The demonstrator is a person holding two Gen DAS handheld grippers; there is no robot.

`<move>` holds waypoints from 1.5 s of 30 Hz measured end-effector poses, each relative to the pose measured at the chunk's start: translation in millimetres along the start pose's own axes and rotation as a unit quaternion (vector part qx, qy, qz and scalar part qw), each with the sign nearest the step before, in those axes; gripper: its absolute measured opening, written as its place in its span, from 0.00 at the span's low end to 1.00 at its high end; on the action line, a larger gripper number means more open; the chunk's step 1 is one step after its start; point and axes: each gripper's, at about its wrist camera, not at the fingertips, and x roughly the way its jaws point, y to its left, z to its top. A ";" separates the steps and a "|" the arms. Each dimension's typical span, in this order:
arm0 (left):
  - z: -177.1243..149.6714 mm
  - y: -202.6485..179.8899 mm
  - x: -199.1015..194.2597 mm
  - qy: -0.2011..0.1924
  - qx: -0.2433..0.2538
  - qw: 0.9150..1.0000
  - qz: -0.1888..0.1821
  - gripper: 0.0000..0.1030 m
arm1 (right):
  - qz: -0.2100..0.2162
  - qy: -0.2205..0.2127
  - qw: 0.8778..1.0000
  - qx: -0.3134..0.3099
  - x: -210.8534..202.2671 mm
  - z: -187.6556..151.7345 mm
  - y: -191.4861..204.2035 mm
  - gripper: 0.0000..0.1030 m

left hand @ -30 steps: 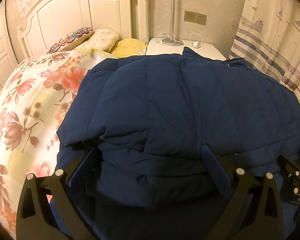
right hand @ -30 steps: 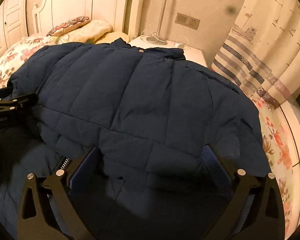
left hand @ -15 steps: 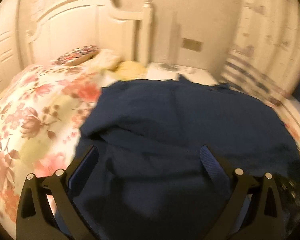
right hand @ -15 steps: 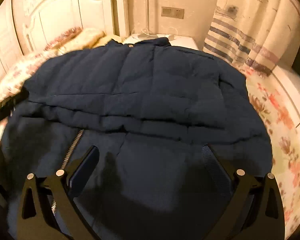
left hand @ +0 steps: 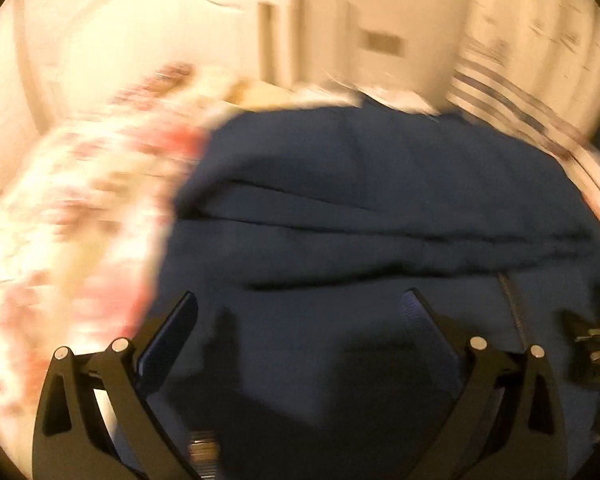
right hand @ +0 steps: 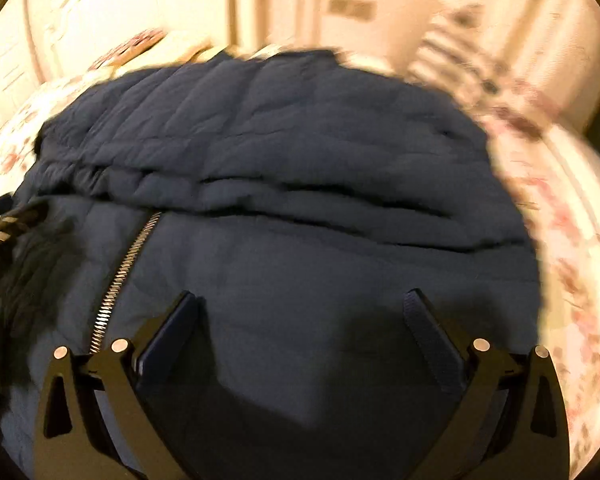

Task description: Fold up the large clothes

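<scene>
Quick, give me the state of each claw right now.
Left claw: open, holding nothing, above the blue jacket.
Right claw: open, holding nothing, above the same jacket, near its zipper.

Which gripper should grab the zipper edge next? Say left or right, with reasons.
Right, probably. In its own view the zipper runs close beside the right gripper; in the left view it lies farther from the left gripper, at the right margin. Both are open over the jacket.
</scene>
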 end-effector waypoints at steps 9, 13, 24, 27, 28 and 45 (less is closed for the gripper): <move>-19.5 78.1 19.1 0.093 -0.099 0.990 0.024 0.98 | -0.006 0.028 0.994 0.101 0.8 -25.3 -93.6 0.96; -23.9 60.3 -40.8 -0.033 -0.070 0.995 0.061 0.96 | -0.013 -0.044 0.997 0.058 -35.4 -31.9 -65.9 0.96; -86.8 -43.3 -71.5 0.025 0.149 0.989 0.004 0.98 | 0.055 0.015 0.995 -0.088 -32.6 -63.3 3.5 0.96; -92.2 -37.6 -76.9 0.025 0.144 0.989 0.019 0.98 | 0.047 0.016 0.995 -0.081 -36.1 -69.6 -3.8 0.96; -94.4 -33.3 -81.7 0.019 0.139 0.990 0.031 0.98 | 0.045 0.015 0.996 -0.081 -38.8 -71.9 -5.5 0.96; -145.0 -36.6 -142.5 0.005 0.128 0.989 -0.076 0.98 | 0.106 -0.040 0.987 -0.117 -122.3 -137.1 23.4 0.96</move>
